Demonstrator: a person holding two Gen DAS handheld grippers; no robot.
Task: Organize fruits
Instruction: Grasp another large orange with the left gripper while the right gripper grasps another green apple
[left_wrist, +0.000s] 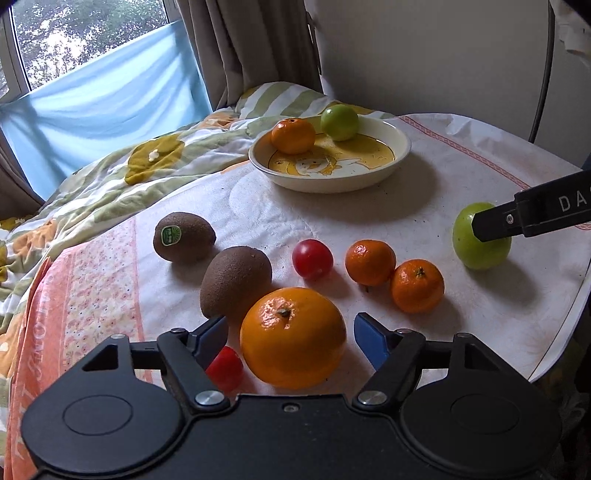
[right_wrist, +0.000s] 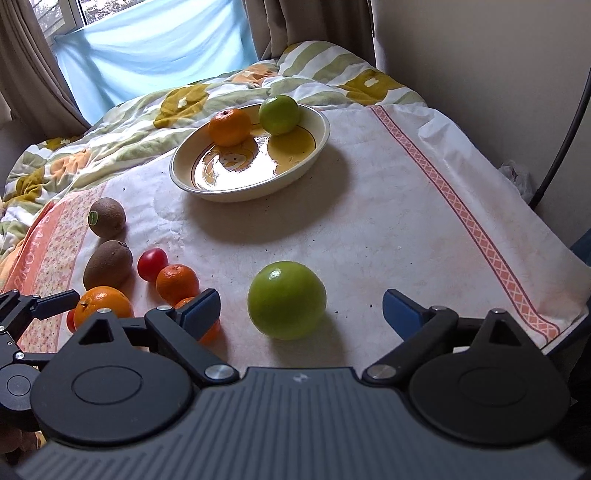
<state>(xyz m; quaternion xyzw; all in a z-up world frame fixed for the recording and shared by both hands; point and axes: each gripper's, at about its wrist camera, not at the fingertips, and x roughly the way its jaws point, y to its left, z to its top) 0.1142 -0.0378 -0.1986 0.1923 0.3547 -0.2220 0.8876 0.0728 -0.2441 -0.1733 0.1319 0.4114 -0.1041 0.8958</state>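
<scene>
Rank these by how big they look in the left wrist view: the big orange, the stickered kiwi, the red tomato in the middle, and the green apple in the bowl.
1. Big orange, though it is nearest the camera.
2. Stickered kiwi.
3. Red tomato and green apple look alike; the apple sits farther back in the bowl, so no ranking.

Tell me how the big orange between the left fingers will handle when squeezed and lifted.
The big orange is round, so a nudge would probably roll it toward the kiwi. Its glossy peel may slip. It looks firm and fairly heavy.
</scene>
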